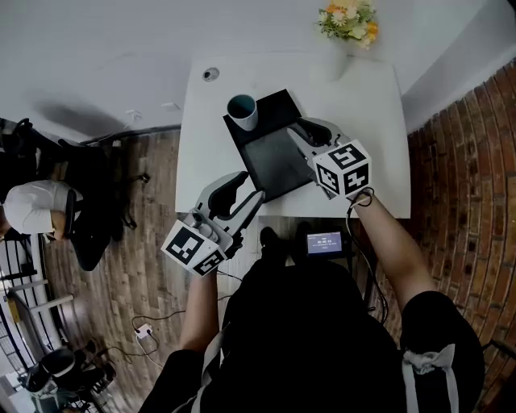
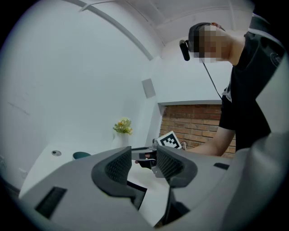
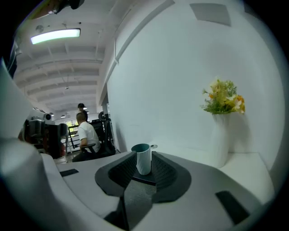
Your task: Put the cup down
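Observation:
A white cup point(image 1: 243, 111) with a teal inside stands upright on the far left corner of a black tray point(image 1: 274, 161) on the white table point(image 1: 371, 121). My right gripper point(image 1: 305, 131) hovers over the tray's right side, well clear of the cup. In the right gripper view its jaws point(image 3: 144, 173) stand a narrow gap apart, and the cup point(image 3: 143, 159) shows beyond that gap, untouched. My left gripper point(image 1: 242, 193) hangs at the table's front edge, left of the tray. Its jaws point(image 2: 143, 164) are open and empty. The cup's teal rim point(image 2: 81, 155) shows at the left.
A white vase of yellow flowers point(image 1: 348, 20) stands at the table's far right corner. A round cable hole point(image 1: 210, 74) lies in the far left corner. A small screen point(image 1: 324, 242) hangs below the front edge. An office chair point(image 1: 89, 202) stands on the wooden floor to the left.

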{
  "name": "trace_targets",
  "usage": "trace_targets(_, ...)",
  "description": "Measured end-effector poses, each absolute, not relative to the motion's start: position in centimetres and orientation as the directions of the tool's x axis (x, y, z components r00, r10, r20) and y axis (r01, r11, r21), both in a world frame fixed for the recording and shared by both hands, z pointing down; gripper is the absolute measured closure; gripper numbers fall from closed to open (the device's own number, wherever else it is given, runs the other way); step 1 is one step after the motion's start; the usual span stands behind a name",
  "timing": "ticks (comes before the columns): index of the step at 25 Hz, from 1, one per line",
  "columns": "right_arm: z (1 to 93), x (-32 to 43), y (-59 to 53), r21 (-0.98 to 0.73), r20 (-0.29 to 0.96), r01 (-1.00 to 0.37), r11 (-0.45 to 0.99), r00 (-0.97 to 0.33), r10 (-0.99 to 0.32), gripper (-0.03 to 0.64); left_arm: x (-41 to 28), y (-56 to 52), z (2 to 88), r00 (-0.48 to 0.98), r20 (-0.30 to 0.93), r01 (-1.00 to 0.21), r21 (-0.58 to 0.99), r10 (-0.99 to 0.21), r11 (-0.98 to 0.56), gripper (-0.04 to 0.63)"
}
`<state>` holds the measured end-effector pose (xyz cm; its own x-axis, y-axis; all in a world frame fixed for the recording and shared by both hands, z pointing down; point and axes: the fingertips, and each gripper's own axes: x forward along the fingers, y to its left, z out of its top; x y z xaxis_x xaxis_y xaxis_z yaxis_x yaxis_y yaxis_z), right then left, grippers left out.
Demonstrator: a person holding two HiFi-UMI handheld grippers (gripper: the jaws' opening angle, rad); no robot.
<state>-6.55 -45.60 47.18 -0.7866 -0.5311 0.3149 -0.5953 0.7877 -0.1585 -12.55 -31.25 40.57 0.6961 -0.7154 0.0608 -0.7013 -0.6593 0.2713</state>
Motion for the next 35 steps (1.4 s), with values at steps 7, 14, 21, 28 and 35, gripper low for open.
trace_targets(7,44.2,-3.8,-42.2,-0.155,0.28,-0.597,0.787,-0.791,-0.545,0.581,-12.2,-31.1,40.1,0.692,0.044,-0.705,0.256,-0.721,-0.661,0.474)
trace_targets(14,43.4,-0.9,-39.9,-0.27,0.231,-0.628,0.73,-0.779,-0.583,0.594,-12.4,-30.6,39.4,0.669,0.006,-0.718,0.261,-0.743,-0.645,0.545)
trace_targets(21,43.4,0.6,-39.0,-0.3,0.222,-0.647,0.701,-0.762,-0.608,0.601,-12.2,-30.4,40.2,0.663,0.016,-0.724,0.266,-0.748,-0.636,0.588)
trace_targets(28,43.1,0.4,-38.7,-0.285,0.212,-0.646,0.708,-0.763,-0.61,0.603,-11.1,-30.8,40.1,0.678,0.026,-0.717,0.243,-0.735,-0.653,0.588)
trace_targets(35,42.8,0.0,-39.4,-0.277,0.21,-0.642,0.715,-0.767,-0.607,0.603,-11.7,-31.4,40.0,0.676,0.006,-0.711,0.267,-0.737,-0.65,0.588)
